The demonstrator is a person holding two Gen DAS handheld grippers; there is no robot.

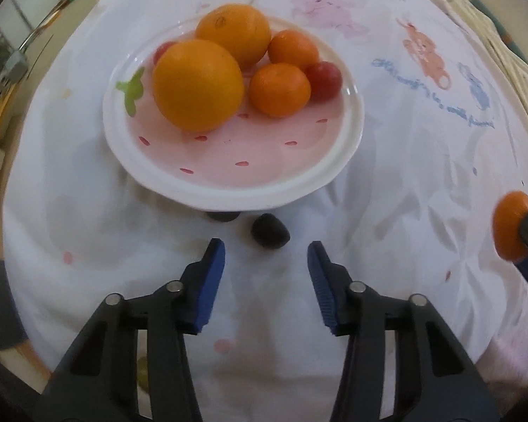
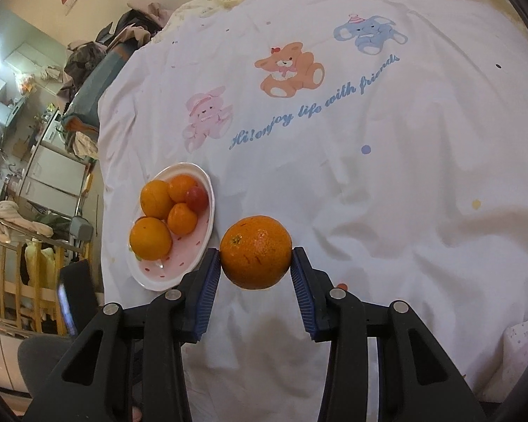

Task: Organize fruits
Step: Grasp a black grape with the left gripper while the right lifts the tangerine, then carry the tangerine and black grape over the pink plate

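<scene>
Under the plate (image 1: 236,193) rim, a half-hidden dark fruit (image 1: 222,216).

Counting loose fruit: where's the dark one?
Left wrist view: the dark fruit lies on the white cloth, just before the plate, ahead of the open left tongs.

A white cotton bedsheet (image 2: 387,183) printed with a pink rabbit (image 2: 206,117), an orange teddy bear (image 2: 288,70), a blue elephant (image 2: 369,33) and blue cursive lettering (image 2: 313,105) covers the bed. Beyond its left edge stand a heap of crumpled clothes (image 2: 123,31), white cabinets (image 2: 52,161) and a wooden railing (image 2: 3,274).
</scene>
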